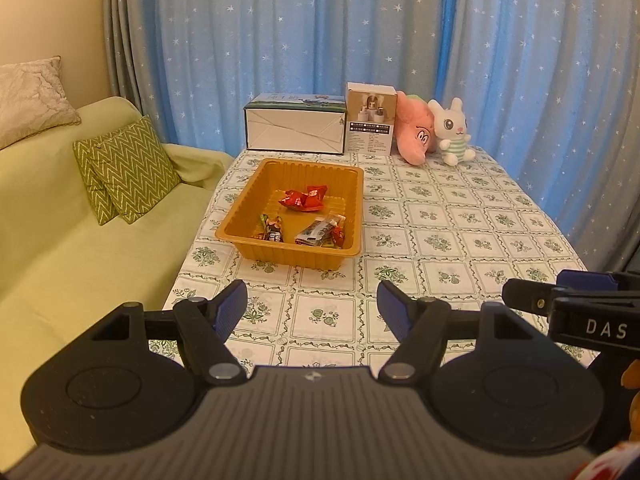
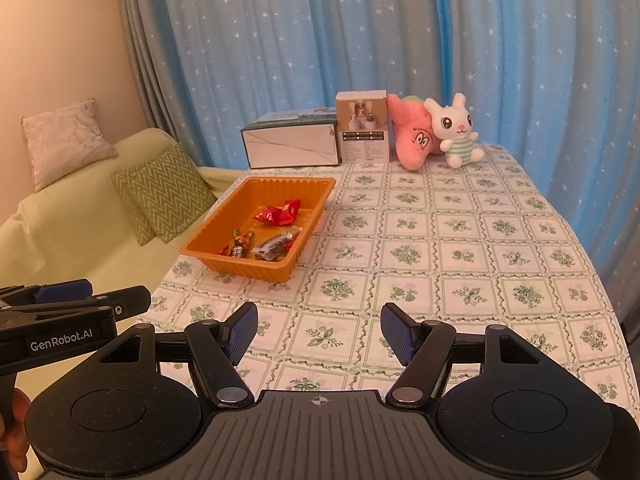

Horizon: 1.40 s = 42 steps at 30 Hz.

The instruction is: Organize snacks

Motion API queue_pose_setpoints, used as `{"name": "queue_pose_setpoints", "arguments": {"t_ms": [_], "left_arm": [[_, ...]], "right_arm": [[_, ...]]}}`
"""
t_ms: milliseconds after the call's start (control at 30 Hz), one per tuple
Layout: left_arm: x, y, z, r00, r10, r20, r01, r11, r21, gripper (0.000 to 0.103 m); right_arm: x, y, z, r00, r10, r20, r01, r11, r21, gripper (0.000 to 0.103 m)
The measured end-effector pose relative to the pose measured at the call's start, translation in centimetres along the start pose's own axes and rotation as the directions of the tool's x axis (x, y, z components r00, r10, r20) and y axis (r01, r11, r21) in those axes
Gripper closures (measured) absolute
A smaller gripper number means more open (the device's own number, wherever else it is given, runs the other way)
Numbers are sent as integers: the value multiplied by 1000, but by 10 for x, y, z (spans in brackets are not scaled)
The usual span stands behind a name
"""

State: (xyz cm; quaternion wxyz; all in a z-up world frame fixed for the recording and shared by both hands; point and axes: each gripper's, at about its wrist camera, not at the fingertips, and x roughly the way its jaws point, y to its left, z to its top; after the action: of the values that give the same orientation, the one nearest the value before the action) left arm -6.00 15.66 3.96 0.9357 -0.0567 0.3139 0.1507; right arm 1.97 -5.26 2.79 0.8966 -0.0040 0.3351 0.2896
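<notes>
Snacks point(image 1: 304, 200) sit in orange tray point(image 1: 240, 236), well beyond both open jaws.

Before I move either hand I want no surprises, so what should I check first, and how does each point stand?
1. Left hand-held gripper open and empty: ok, nothing between its fingers.
2. Right hand-held gripper open and empty: ok.
3. Orange tray upright on the tablecloth: ok.
4. Snacks inside the tray: ok, the red packets and the darker wrappers all lie within its walls.
5. Loose snacks left on the tablecloth: ok, none in either view.
6. Boxes and plush toys clear of the tray: ok, they stand at the far edge.
</notes>
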Motion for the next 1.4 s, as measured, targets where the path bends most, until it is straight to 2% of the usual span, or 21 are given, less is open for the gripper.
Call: {"name": "queue_pose_setpoints", "arguments": {"t_ms": [1400], "left_arm": [[0, -3, -1, 1000, -4, 3, 4, 1000, 6, 35]], "right_arm": [[4, 1, -3, 1000, 0, -4, 0, 1000, 4, 35]]}}
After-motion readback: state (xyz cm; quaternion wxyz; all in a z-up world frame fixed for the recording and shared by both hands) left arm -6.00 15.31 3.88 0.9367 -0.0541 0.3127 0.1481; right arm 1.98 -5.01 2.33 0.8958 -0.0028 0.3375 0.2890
